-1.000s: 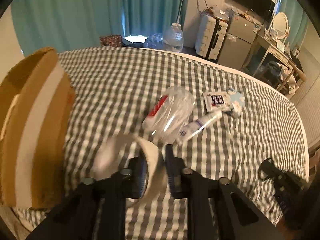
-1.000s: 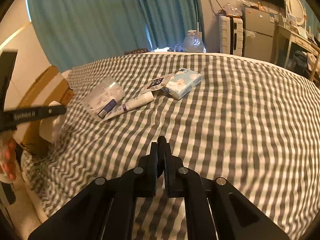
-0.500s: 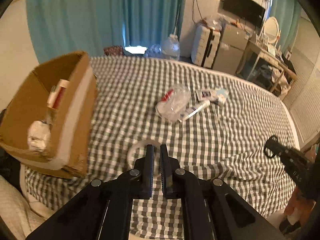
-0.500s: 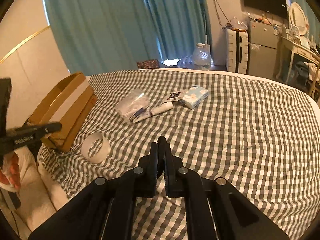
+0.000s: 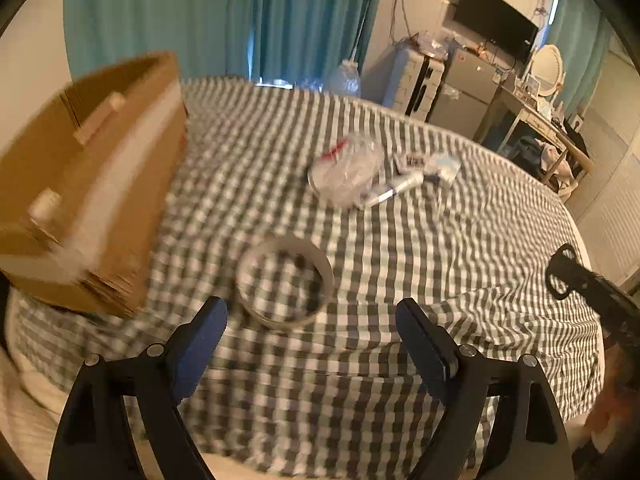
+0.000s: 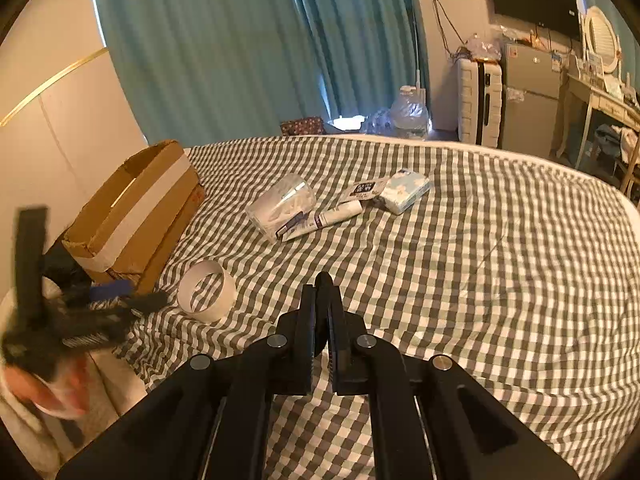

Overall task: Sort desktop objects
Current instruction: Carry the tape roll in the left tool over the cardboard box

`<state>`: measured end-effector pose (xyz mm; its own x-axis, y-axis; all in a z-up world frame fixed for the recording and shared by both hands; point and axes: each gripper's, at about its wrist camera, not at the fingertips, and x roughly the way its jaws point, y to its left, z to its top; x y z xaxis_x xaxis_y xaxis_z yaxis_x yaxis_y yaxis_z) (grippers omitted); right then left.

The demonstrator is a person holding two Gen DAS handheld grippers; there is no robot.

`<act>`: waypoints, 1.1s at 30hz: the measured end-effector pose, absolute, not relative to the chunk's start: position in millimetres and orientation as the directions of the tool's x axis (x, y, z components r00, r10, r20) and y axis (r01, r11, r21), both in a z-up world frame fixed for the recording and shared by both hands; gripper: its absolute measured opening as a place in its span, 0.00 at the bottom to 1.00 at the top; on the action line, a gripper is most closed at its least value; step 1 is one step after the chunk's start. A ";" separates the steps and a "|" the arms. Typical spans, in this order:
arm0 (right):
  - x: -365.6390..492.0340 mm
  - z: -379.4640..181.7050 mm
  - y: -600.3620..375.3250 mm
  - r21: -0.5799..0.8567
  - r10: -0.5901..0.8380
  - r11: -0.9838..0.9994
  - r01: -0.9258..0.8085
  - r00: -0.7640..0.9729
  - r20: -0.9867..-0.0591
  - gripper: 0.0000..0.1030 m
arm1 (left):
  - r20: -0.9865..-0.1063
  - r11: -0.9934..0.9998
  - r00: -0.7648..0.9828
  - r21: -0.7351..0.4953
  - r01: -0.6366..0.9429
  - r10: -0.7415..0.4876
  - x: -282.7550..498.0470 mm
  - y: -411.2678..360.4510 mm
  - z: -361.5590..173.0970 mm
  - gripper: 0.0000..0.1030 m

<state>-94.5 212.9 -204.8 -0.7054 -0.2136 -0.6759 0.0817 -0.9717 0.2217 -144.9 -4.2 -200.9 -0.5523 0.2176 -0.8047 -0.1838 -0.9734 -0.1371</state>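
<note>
A white tape roll (image 5: 285,281) lies flat on the checked bedspread, just ahead of my open, empty left gripper (image 5: 310,314); it also shows in the right wrist view (image 6: 206,291). A cardboard box (image 5: 86,176) with a white tape band stands at the left, also in the right wrist view (image 6: 136,208). Farther off lie a clear plastic container (image 6: 282,205), a white tube (image 6: 326,218), a small sachet (image 6: 364,190) and a blue tissue pack (image 6: 406,191). My right gripper (image 6: 323,286) is shut and empty above the bedspread.
The bed's near edge runs below both grippers. Beyond the bed stand teal curtains (image 6: 240,48), a water jug (image 6: 410,114), a white suitcase (image 6: 478,106), a grey cabinet (image 6: 528,100) and a desk (image 6: 600,108). The left gripper shows blurred at the right view's left edge (image 6: 60,312).
My left gripper held the tape roll, set it down on the bedspread, pulled back, and its jaws have now opened wide. The right gripper rose and stays shut.
</note>
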 end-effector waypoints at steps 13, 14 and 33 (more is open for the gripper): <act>-136.5 -258.0 213.1 0.240 -0.245 -0.966 0.093 -0.619 -0.746 0.05 | -0.863 -0.989 -0.486 -0.147 -0.025 0.141 -216.5 -9.9 -288.9 0.86; -139.2 -261.3 213.2 0.238 -0.242 -0.967 0.090 -0.613 -0.752 0.05 | -0.852 -0.988 -0.501 -0.152 -0.039 0.151 -217.9 -10.3 -287.2 0.81; -182.7 -129.8 42.9 0.290 -0.516 -0.852 0.436 -0.603 -0.609 0.05 | -0.690 -0.997 -0.719 -0.053 -0.059 0.080 -206.4 -119.5 -114.0 0.82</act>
